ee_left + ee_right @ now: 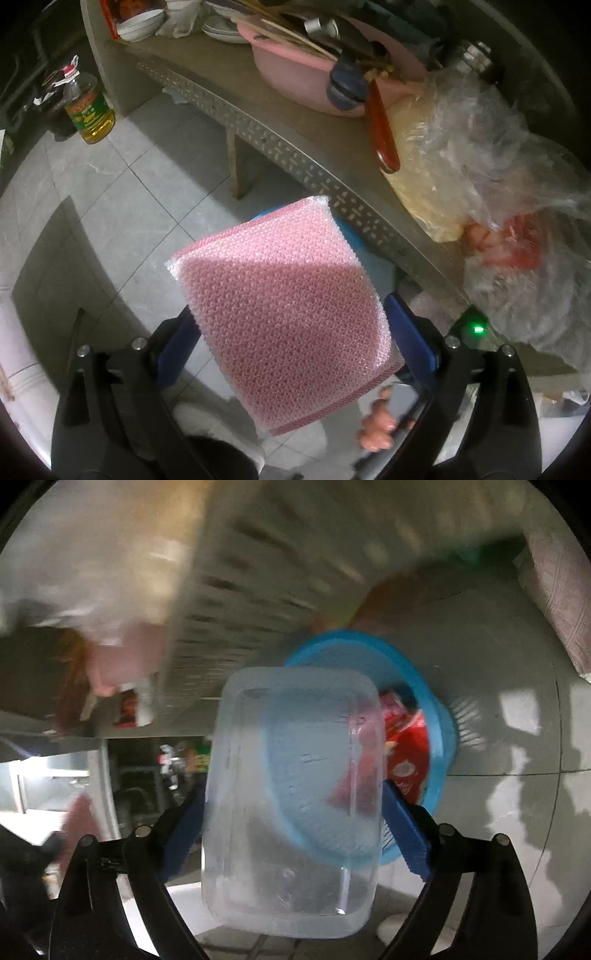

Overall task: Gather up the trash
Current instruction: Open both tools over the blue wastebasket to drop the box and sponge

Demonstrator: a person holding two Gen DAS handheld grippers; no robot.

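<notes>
Left view: the left gripper clamps a pink bubble-wrap pad above the blue plastic bin. Right view: the right gripper grips a clear plastic tub before the bin; released off-centre, either could miss.

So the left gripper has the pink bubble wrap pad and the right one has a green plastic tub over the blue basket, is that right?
Not quite. In the right wrist view the tub between the right gripper's fingers is clear, not green; the blue basket shows through it. The left gripper does have the pink bubble wrap pad, as the left wrist view shows.
</notes>
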